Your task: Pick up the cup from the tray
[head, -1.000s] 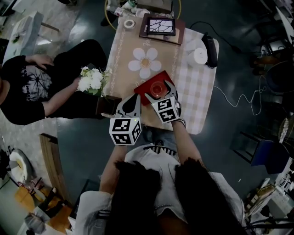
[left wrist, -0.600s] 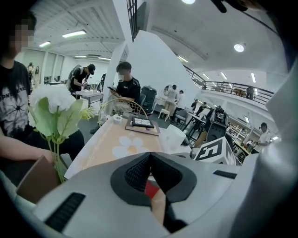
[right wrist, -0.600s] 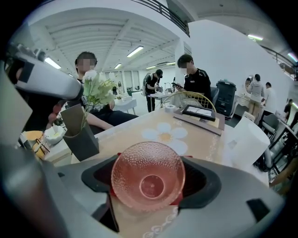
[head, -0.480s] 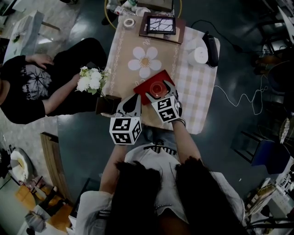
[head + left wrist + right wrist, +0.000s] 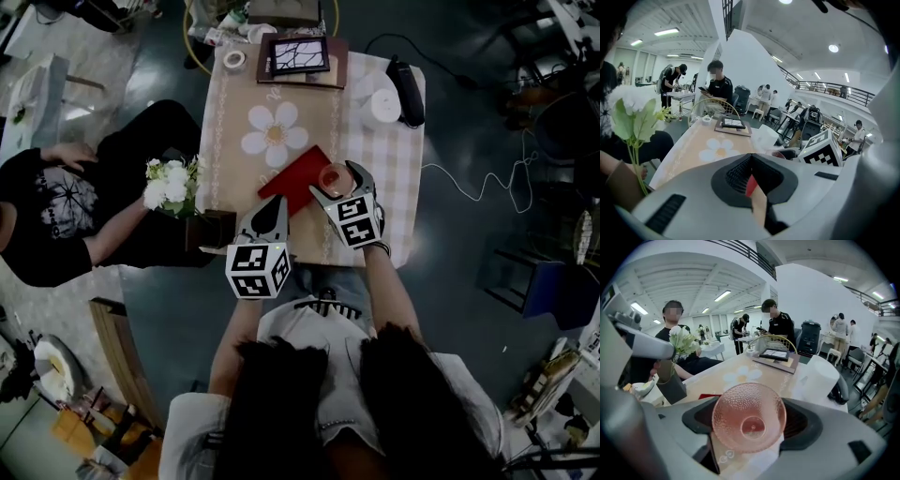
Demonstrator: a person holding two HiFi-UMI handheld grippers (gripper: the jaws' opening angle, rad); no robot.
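Note:
A pink dimpled glass cup (image 5: pixel 749 423) sits between the jaws of my right gripper (image 5: pixel 753 420), which is shut on it. In the head view the cup (image 5: pixel 331 177) hangs in my right gripper (image 5: pixel 335 181) at the right edge of the red tray (image 5: pixel 289 174). That tray lies slantwise on the tan tablecloth near the table's front edge. My left gripper (image 5: pixel 276 204) is shut and holds nothing, just in front of the tray's near corner. Through the jaws of the left gripper (image 5: pixel 752 174) only a sliver of red tray (image 5: pixel 751 185) shows.
A seated person (image 5: pixel 56 206) at the left holds white flowers (image 5: pixel 169 185) over a dark box (image 5: pixel 210 228). At the table's far end lie a framed picture (image 5: pixel 295 56), a tape roll (image 5: pixel 232 59), a white paper roll (image 5: pixel 380 108) and a black device (image 5: pixel 405 80).
My right gripper has carried the cup from the middle of the red tray to its right edge. The left gripper has stayed shut near the front edge.

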